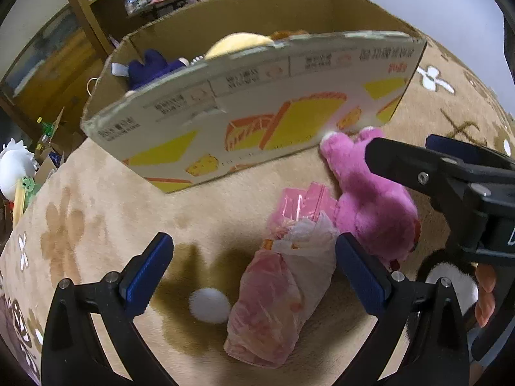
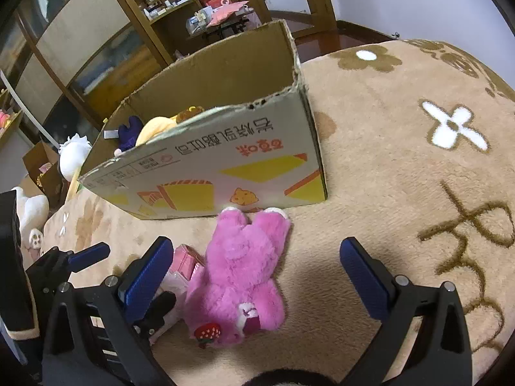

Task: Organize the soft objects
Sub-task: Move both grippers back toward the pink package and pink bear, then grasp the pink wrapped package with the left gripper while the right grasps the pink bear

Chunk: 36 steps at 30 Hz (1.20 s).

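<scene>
Across the blanket (image 2: 386, 167), the box (image 2: 225, 173) near its far edge already holds some toys. Your right claw (image 2: 254, 276) gapes released over the pink bear (image 2: 238, 276): clench its body next. Your left claw (image 1: 254, 276) hangs released around the plastic bag (image 1: 276, 292), beside a white pompom (image 1: 209, 304). Box contents are mostly hidden; a black-and-white furry thing is cut off.

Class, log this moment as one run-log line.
left claw: open above pink bag | right claw: open over pink plush | box: holds toys
</scene>
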Available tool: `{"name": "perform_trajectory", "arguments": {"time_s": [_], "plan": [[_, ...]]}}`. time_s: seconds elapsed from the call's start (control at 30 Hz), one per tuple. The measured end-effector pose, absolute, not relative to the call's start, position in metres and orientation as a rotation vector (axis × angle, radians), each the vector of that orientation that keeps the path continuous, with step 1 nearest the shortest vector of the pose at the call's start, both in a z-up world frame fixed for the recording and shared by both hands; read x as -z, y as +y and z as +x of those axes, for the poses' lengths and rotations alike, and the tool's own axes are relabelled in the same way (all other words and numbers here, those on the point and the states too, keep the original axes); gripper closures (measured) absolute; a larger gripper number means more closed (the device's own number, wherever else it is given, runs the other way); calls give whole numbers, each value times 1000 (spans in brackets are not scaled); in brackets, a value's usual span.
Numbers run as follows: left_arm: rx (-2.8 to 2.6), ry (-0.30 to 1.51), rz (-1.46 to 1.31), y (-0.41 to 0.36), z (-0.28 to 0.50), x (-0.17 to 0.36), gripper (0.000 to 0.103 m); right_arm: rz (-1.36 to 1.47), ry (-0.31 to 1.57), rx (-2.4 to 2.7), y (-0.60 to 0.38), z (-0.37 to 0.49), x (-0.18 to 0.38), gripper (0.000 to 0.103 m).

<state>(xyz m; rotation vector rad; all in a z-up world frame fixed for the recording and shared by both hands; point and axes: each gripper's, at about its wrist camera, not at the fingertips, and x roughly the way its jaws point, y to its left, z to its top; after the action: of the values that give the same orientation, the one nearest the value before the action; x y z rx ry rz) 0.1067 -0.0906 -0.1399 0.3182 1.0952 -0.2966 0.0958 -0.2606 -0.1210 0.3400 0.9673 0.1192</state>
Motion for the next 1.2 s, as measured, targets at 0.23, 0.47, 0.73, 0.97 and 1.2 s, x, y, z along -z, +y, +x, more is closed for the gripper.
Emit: {"name": "perform_trajectory", "arguments": {"time_s": [0.23,0.47,0.73,0.97,1.2], "plan": [[317,1168,311,-92,115,159,3,331,1002,-120,-258,99,129,0],[321,1186,313,-90,121,169,3,307,1047,-121,-255,102,140,0],[317,1201,308,-95,118,174,16,231,1058,-87,-248,104,147,3],[304,1210,259,-85,121,171,38,202,1045,-139,-236,105,144,32],[274,1202,231,-77,124,162,58,240,1054,-202,-229,106,149,50]]}}
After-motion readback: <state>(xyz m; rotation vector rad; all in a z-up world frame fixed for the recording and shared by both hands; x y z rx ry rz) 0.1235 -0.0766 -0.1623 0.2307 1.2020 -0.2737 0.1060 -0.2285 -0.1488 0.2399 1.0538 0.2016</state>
